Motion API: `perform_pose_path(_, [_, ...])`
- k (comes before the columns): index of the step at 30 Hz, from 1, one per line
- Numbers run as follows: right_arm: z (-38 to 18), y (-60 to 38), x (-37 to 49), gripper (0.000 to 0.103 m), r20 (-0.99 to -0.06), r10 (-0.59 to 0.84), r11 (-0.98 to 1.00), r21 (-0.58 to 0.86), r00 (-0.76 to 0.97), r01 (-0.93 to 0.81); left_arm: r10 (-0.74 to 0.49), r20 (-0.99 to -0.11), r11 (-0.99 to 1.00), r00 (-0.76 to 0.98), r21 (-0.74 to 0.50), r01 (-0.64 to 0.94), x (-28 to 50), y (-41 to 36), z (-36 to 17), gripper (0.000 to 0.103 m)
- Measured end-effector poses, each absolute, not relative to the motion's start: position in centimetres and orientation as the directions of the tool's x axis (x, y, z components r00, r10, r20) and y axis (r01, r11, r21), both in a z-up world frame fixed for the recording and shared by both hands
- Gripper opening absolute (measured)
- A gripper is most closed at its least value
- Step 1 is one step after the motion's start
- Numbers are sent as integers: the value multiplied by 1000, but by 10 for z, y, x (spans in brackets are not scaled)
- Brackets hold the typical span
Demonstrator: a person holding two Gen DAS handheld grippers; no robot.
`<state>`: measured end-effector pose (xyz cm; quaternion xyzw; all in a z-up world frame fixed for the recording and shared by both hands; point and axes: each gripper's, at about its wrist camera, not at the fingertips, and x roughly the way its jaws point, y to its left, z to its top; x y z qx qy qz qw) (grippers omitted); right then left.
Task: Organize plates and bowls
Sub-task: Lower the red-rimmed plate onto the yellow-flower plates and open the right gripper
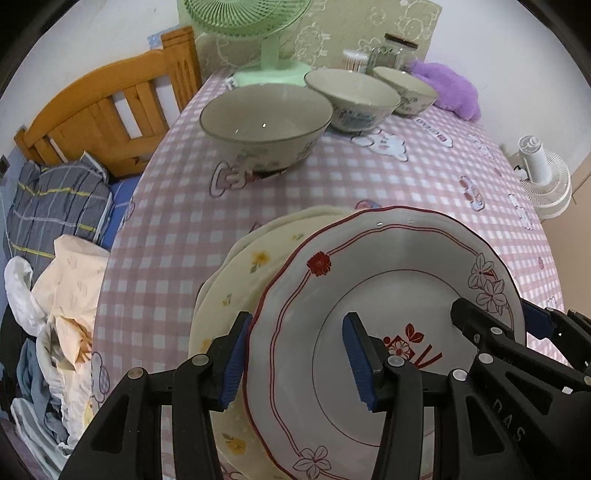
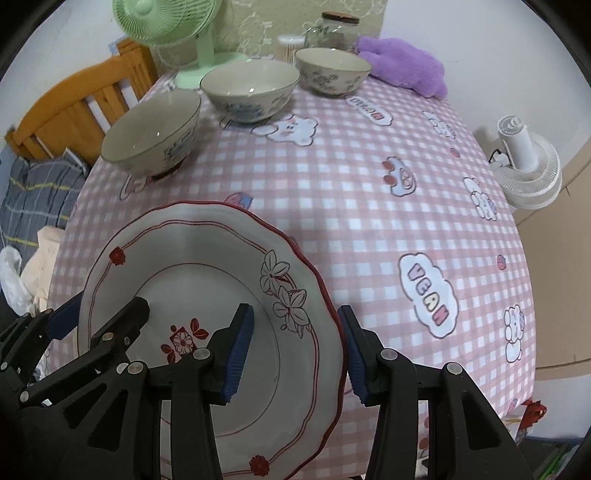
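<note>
A white plate with a red scalloped rim (image 1: 388, 295) lies on top of a cream plate with yellow flowers (image 1: 236, 288) near the table's front edge. My left gripper (image 1: 295, 358) is open, its fingers either side of the red-rimmed plate's left rim. My right gripper (image 2: 295, 350) is open, its fingers either side of the same plate's (image 2: 207, 280) right rim. Three floral bowls stand at the back: a large one (image 1: 264, 122), a middle one (image 1: 352, 98) and a small one (image 1: 404, 90).
The table has a pink checked cloth (image 2: 369, 192). A green fan (image 1: 258, 33), a glass jar (image 1: 397, 50), a toothpick holder (image 1: 354, 59) and a purple plush (image 1: 448, 86) stand at the back. A wooden bed frame (image 1: 103, 114) is left, a white fan (image 2: 524, 162) right.
</note>
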<state>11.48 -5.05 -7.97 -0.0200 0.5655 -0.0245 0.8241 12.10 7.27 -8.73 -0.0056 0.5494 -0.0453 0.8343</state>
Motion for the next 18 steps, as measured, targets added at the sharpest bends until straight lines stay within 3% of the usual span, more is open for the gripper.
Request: perform_pose_path(18, [-100, -53, 120, 47, -954, -5, 1000, -10, 301, -13, 44, -905, 997, 424, 66, 36, 115, 68, -95, 51])
